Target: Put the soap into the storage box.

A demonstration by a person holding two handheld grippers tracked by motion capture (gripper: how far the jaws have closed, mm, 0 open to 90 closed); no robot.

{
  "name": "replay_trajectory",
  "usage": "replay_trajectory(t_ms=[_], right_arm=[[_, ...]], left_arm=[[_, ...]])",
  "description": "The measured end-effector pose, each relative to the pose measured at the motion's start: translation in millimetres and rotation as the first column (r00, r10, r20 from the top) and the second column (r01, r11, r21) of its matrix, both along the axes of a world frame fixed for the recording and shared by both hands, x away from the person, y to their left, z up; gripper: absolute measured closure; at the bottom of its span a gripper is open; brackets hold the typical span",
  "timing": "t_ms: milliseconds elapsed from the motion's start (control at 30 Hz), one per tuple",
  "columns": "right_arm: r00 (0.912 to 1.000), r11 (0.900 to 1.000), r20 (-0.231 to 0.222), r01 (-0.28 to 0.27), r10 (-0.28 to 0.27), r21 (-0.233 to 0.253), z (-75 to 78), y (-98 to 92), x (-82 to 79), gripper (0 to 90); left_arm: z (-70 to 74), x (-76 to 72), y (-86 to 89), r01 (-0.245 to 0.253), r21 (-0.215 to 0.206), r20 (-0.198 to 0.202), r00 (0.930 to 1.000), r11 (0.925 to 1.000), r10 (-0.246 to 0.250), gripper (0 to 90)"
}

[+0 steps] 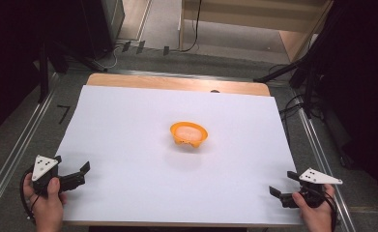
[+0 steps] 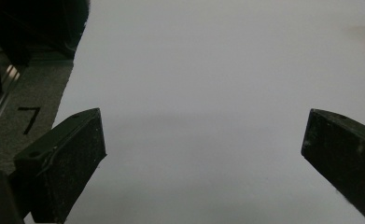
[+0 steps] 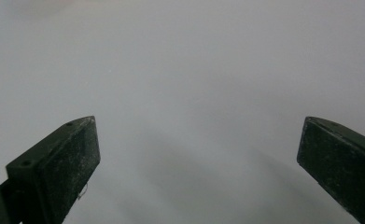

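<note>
Orange bowl (image 1: 189, 134) sits mid-tabletop (image 1: 128, 145) on white sheet. Left gripper (image 1: 78, 174) and right gripper (image 1: 282, 186), well nearer the person than the bowl, hold fingers spread, empty.

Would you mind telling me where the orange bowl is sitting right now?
In the high view the orange bowl sits near the middle of the white sheet, slightly right of centre, well ahead of both grippers at the near corners.
</note>
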State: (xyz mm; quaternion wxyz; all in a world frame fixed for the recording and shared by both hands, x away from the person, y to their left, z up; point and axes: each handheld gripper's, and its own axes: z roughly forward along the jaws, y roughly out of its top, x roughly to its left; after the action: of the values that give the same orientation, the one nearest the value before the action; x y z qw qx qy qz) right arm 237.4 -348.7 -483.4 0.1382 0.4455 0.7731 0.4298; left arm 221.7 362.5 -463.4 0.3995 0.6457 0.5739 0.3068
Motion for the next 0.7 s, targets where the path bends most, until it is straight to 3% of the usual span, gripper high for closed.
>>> replay_trajectory(t_ms=[200,400,567,700], right_arm=[[0.9966,0.997,0.048,0.065,-0.066,0.03,-2.8,-9.4,-11.7,0.0],[0.9818,0.985,0.117,0.137,-0.149,0.108,-5.4,-16.4,-16.0,1.7],[0.9786,0.981,0.129,0.143,-0.16,0.133,-7.0,-18.8,-18.2,2.8],[0.9791,0.98,0.113,0.155,-0.169,0.122,-7.8,-18.4,-16.1,2.7]], left_arm=[[0.0,0.8,0.4,0.005,-0.001,-0.007,1.0,1.0,-0.005,0.1],[0.1,1.2,0.1,0.002,0.0,-0.013,0.9999,1.0,-0.002,0.1],[0.1,1.1,0.2,0.002,0.001,-0.012,0.9999,1.0,-0.002,0.1],[0.1,1.0,0.0,0.001,0.002,-0.012,0.9999,1.0,-0.001,0.1]])
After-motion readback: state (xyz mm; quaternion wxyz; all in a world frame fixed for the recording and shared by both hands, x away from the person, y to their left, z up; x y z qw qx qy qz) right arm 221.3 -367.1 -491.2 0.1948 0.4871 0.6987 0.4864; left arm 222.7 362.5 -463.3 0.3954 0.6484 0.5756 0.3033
